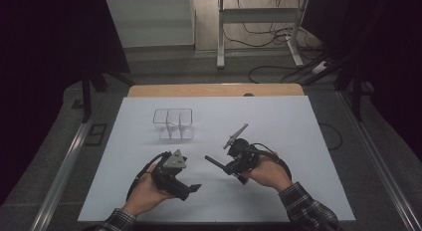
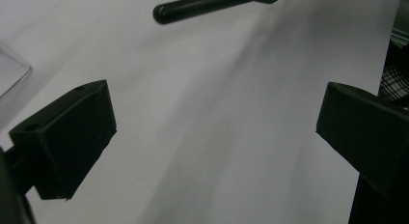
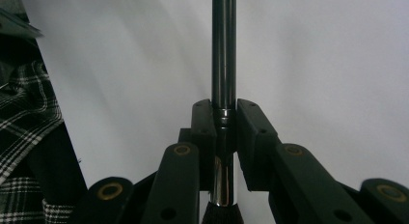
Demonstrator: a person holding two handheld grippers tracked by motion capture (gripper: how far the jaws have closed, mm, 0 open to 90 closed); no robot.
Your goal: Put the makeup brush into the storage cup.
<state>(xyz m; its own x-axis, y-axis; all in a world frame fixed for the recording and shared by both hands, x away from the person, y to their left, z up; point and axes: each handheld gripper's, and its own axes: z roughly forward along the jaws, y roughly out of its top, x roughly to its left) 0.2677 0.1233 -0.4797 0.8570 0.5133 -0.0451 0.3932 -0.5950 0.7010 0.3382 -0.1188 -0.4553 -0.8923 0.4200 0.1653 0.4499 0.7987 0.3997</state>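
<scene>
A white sheet (image 1: 278, 116) covers the wooden table (image 1: 214, 89); behind, grey floor (image 1: 199, 66), black cables (image 1: 268, 37), a white metal frame (image 1: 259, 14).

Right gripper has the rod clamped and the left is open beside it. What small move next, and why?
Probably ease the left gripper toward the rod's free end and line its jaws up around it. The right gripper is shut on the rod, whose free end points at the left gripper. The left jaws stand wide apart with nothing between them, and the rod's tip still lies ahead of them, clear of both.
</scene>
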